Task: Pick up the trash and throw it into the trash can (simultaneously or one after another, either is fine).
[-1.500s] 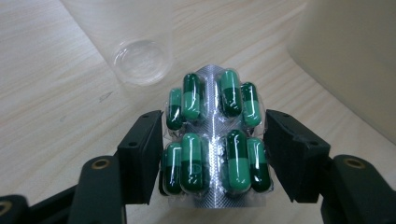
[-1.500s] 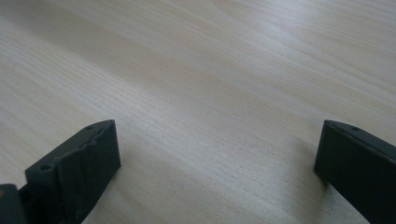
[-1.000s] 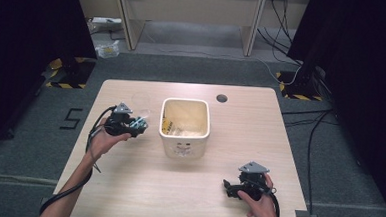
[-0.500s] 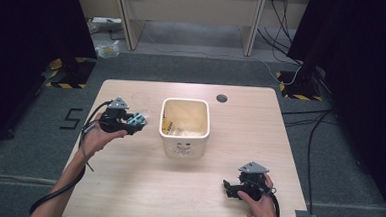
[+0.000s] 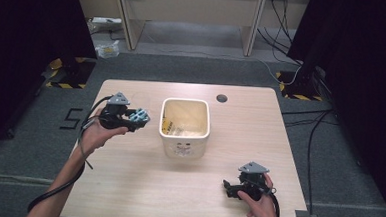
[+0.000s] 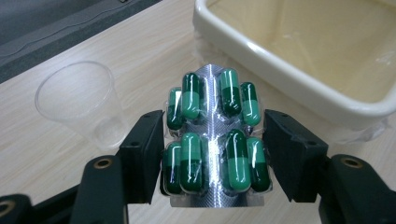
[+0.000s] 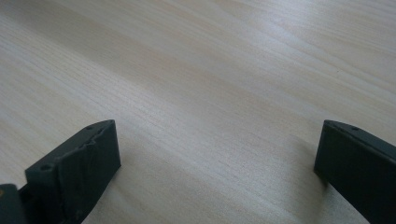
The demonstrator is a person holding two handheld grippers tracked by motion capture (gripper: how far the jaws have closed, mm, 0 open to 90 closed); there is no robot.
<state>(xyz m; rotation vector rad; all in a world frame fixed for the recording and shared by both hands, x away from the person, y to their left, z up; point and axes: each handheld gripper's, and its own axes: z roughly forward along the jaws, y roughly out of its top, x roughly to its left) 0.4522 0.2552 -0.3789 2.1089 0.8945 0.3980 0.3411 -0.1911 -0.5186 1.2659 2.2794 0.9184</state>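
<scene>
With the left gripper (image 6: 212,154) jaws pinching the silver foil blister strip of green capsules (image 6: 214,135) by its edges just short of the cream square plastic bin (image 6: 299,56), keep it level, clear the rim, then release; right gripper (image 7: 217,172) jaws spread, idle on the bench (image 7: 210,70).

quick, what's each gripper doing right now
Left gripper: shut on a blister pack of green capsules, beside the cream bin.
Right gripper: open, holding nothing, low over the table.
</scene>
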